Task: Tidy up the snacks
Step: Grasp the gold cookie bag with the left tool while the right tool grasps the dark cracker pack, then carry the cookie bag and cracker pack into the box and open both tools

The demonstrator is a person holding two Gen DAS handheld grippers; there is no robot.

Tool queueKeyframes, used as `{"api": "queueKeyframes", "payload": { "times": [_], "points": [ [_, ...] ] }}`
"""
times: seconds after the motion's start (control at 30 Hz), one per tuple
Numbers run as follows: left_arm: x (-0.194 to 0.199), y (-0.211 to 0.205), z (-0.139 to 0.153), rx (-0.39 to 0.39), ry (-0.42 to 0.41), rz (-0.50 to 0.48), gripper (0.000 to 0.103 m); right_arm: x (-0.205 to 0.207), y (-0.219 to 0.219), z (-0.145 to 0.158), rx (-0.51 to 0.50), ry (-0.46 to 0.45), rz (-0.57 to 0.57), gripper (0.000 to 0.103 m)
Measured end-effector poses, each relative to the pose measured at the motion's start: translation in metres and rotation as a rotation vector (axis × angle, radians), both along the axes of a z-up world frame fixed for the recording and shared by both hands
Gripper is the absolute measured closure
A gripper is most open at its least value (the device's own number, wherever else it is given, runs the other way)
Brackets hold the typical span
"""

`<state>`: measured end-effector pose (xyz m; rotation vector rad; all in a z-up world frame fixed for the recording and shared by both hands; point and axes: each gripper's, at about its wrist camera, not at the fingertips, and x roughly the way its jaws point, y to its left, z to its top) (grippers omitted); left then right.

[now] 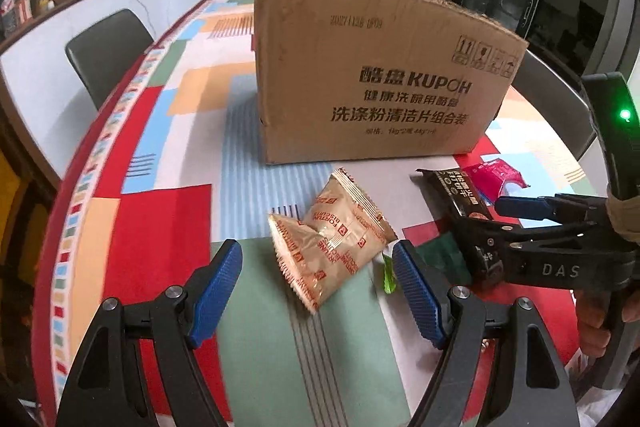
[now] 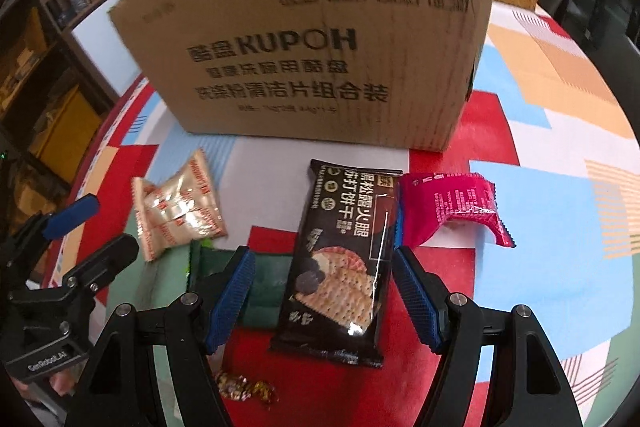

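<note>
Snacks scattered on patterned tablecloth (image 1: 152, 131) in front of cardboard box (image 1: 372, 67), box upright, printed side toward both cameras.

Left gripper (image 1: 318, 291): jaws apart, nothing clamped. Hung over two gold biscuit packets (image 1: 332, 239), overlapping, lying between the blue pads (image 1: 216, 291) as seen from left wrist view; contact with pads not visible. Small green wrapper (image 1: 388, 273) just beside right-hand pad.

Right gripper (image 2: 322, 297): jaws apart, nothing clamped. Aimed down at black cracker packet (image 2: 344, 255), lying flat, long axis running toward box. Packet sat between the pads in right wrist view, near right-hand pad; touching or not, could not tell. Dark green packet (image 2: 264, 279) lay partly under black one, left-hand pad in front of it. Pink packet (image 2: 452, 203) just beside black packet's upper right edge, well short of box. Gold-foil candy (image 2: 246, 389) near bottom of view, between gripper arms.

Gold packets also seen in right view, left of black packet, near box's front left corner. Both grippers side by side, close, not touching. Fingers of a hand (image 1: 596, 323) on right gripper's handle seen at left view's right edge.

Grey chair (image 1: 106, 47) at table's far left side.
</note>
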<state>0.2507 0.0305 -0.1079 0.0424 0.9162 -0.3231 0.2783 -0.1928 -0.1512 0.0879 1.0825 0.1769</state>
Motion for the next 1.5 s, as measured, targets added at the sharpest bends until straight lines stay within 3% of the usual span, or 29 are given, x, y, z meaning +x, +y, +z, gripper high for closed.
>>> {"api": "queueKeyframes", "payload": {
  "times": [0.37, 0.53, 0.77, 1.0, 1.5],
  "points": [
    [0.027, 0.004, -0.03, -0.071, 0.088, 0.019, 0.029, 0.01, 0.006, -0.014, -0.055, 0.014, -0.006, 0.031],
    [0.033, -0.003, -0.033, -0.115, 0.116, -0.004, 0.044, 0.016, 0.003, -0.016, -0.02, 0.022, -0.021, 0.032],
    [0.035, -0.005, -0.033, -0.165, 0.144, -0.017, 0.056, 0.022, 0.003, -0.019, -0.015, 0.014, -0.033, 0.033],
    [0.028, -0.01, -0.026, -0.143, 0.122, -0.006, 0.064, 0.022, 0.01, -0.021, -0.076, -0.005, -0.026, 0.051],
    [0.01, -0.019, 0.001, -0.105, 0.057, 0.008, 0.072, 0.007, -0.003, -0.004, 0.018, -0.025, -0.024, 0.053]
  ]
}}
